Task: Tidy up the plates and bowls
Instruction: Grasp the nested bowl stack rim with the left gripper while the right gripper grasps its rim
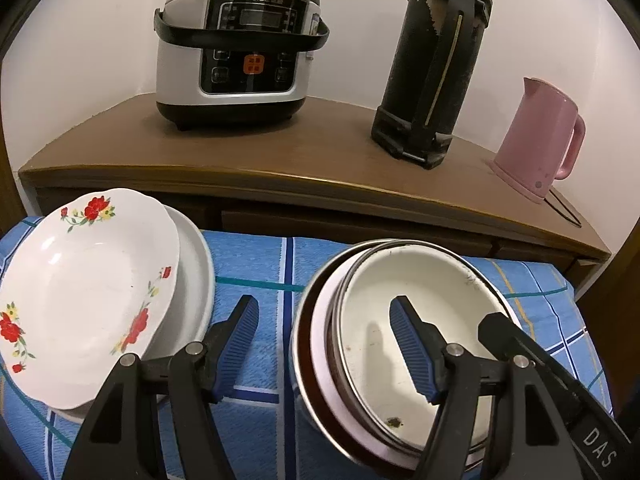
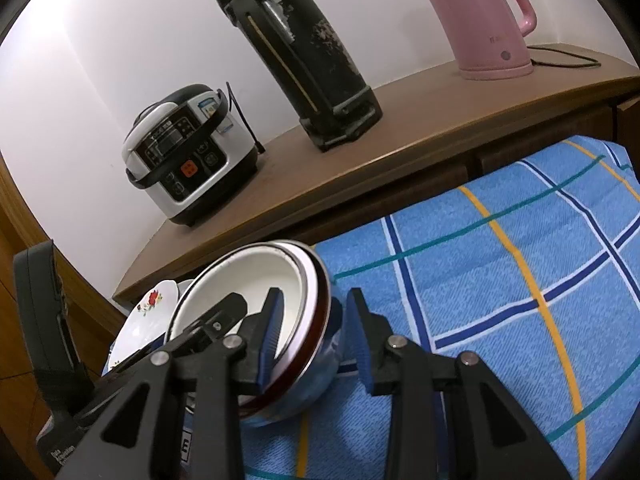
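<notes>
A stack of nested bowls (image 1: 420, 280), white inside with dark rims, sits tilted on the blue checked cloth (image 1: 256, 264). My left gripper (image 1: 324, 308) is open and straddles the stack's left rim, one finger inside the top bowl, the other over the cloth. My right gripper (image 2: 314, 294) is shut on the right rim of the bowls (image 2: 248, 276), with one pad inside and one against the outer wall. Its black finger (image 1: 496, 324) shows in the left wrist view. A floral plate (image 1: 80, 280) lies on a plain white plate (image 1: 196, 264) to the left.
Behind the cloth stands a brown wooden cabinet (image 1: 280, 152) carrying a rice cooker (image 1: 236, 48), a tall black thermos (image 1: 436, 60) and a pink kettle (image 1: 536, 140) with its cord. Open cloth (image 2: 500, 280) stretches to the right of the bowls.
</notes>
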### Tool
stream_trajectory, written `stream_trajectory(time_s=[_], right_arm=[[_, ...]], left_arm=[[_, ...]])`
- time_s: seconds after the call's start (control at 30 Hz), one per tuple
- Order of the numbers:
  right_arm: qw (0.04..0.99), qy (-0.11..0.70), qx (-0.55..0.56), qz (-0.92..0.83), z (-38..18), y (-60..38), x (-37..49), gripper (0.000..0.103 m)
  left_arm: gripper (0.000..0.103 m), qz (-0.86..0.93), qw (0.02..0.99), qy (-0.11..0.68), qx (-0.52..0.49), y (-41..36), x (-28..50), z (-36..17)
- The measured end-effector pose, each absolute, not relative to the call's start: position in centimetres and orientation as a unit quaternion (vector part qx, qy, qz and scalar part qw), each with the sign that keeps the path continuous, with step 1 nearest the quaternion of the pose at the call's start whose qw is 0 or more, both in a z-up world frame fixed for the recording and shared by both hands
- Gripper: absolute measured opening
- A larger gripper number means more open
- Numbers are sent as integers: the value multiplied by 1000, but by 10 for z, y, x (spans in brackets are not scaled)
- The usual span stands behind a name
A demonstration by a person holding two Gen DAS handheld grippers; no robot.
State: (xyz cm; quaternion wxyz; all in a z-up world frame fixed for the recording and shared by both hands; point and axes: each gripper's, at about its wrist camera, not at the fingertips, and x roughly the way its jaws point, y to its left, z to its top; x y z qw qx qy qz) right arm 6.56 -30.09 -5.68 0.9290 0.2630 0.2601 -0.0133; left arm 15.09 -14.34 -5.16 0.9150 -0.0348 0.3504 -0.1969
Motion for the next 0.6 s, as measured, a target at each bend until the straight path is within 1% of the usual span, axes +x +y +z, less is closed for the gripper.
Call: stream_trajectory(time_s=[0.13,0.17,0.2,0.23,0.3,0.47,0.6], right_arm=[[929,261,263,-19,-58,-301,67,40],[928,263,263,-19,-59,-302,68,41],[927,264,266,-16,-60,-302,69,41],[925,266,270,-11,-61,-303,70,41],[922,272,276,-2,-63,-304,72,41],[919,283,276,4,-66,-302,74,38],[921,287,262,-9,-65,-300,73,31]], left_arm=[[70,-202,908,363,-55,-141,155,-56],[66,-203,906,367,-59,-141,156,-57],[55,-210,901,374,-66,-141,157,-58],[50,-220,895,381,-74,-142,158,-60],[41,-225,890,388,-80,-142,159,-61],[39,-220,893,384,-83,-141,156,-61],[37,-218,901,368,-71,-142,150,-57]])
